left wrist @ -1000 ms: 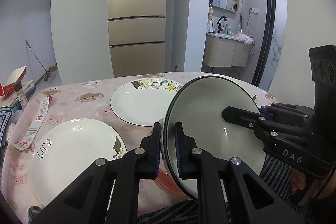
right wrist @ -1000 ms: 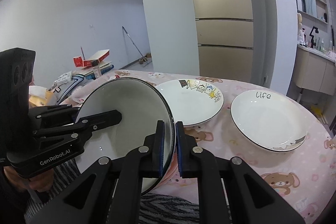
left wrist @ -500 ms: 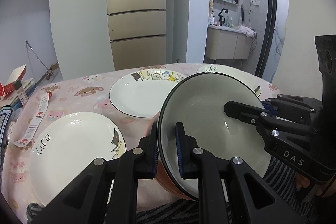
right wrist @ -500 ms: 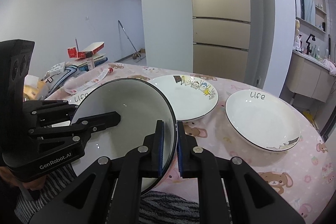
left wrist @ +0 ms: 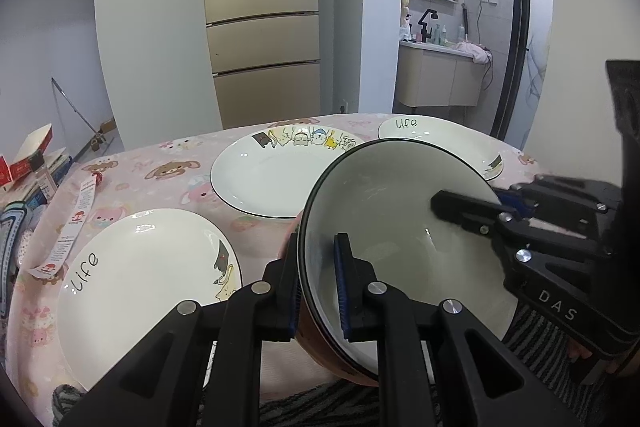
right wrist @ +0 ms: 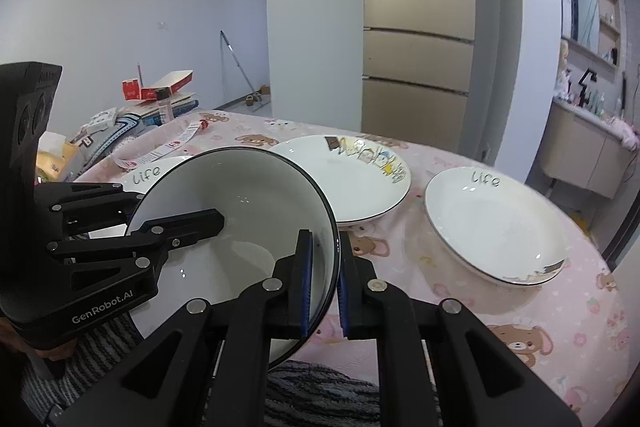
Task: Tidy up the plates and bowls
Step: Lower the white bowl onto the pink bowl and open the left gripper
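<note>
A bowl (left wrist: 404, 227), white inside with a dark rim and an orange-brown outside, is held above the near table edge by both grippers. My left gripper (left wrist: 318, 291) is shut on its left rim. My right gripper (right wrist: 322, 273) is shut on its right rim; the bowl also shows in the right wrist view (right wrist: 240, 211). Three white plates lie on the pink tablecloth: a "life" plate at the left (left wrist: 148, 275), a cartoon plate in the middle (left wrist: 272, 175) and a "life" plate at the right (right wrist: 496, 223).
The round table (right wrist: 560, 327) has a pink bear-print cloth. A paper tag (left wrist: 78, 223) lies near the left plate. Boxes and clutter (right wrist: 156, 95) are piled at the table's far left. A fridge (left wrist: 262, 27) and a bathroom sink stand behind.
The bowl, held by both grippers, has moved a little forward over the table edge and tilted slightly flatter. The plates have not moved.
</note>
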